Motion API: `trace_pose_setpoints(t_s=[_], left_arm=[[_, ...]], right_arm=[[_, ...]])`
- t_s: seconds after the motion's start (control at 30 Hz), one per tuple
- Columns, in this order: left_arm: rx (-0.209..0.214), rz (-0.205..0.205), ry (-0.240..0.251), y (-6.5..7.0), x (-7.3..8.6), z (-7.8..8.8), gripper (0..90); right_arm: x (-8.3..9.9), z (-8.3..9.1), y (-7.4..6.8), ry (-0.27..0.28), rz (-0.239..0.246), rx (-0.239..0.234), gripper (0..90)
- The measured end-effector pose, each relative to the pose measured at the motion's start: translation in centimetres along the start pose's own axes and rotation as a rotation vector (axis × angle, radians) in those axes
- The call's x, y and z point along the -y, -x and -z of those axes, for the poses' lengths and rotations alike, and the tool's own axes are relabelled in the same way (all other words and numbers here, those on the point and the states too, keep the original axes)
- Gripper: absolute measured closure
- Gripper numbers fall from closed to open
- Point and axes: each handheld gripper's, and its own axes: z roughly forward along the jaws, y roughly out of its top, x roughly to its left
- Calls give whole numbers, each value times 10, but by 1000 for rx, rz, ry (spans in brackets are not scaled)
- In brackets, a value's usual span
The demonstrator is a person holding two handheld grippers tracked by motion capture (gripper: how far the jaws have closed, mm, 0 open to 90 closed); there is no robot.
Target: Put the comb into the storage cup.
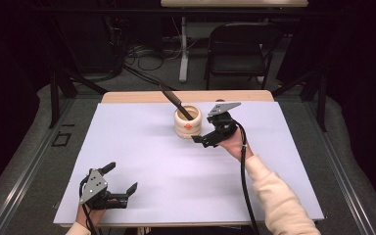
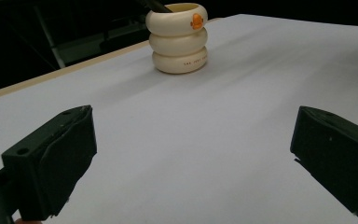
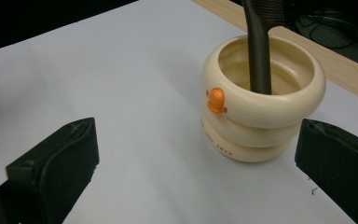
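Note:
A cream holder [image 1: 188, 123] made of three stacked rings, with a small orange mark, stands at the far middle of the white mat [image 1: 176, 166]. A dark utensil handle [image 1: 174, 101] leans out of it toward the far left. My right gripper [image 1: 204, 135] is open just to the right of the holder, apart from it. In the right gripper view the holder [image 3: 261, 112] and handle [image 3: 260, 51] stand close ahead, right of centre, beyond the spread jaws [image 3: 198, 170]. My left gripper [image 1: 122, 178] is open near the mat's front left. The holder [image 2: 179, 39] is far ahead of it.
The mat covers a wooden table whose far edge [image 1: 137, 96] shows bare. A black folding chair [image 1: 240, 49], a white table leg [image 1: 183, 49] and cables stand on the floor beyond. Bare mat stretches between the two grippers.

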Motion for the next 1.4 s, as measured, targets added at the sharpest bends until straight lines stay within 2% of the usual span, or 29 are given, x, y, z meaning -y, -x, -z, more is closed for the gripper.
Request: trace_pose_setpoints(t_s=[0.2,0.57,1.4], left_arm=[[-2,1,4,0,0,0,5],[-2,1,4,0,0,1,5],[-3,2,3,0,0,1,5]], right_arm=[[8,10,-9,-13,12,-12,0],[22,30,-23,-13,50,-5,0],[62,65,-42,-23,67,28,0]])
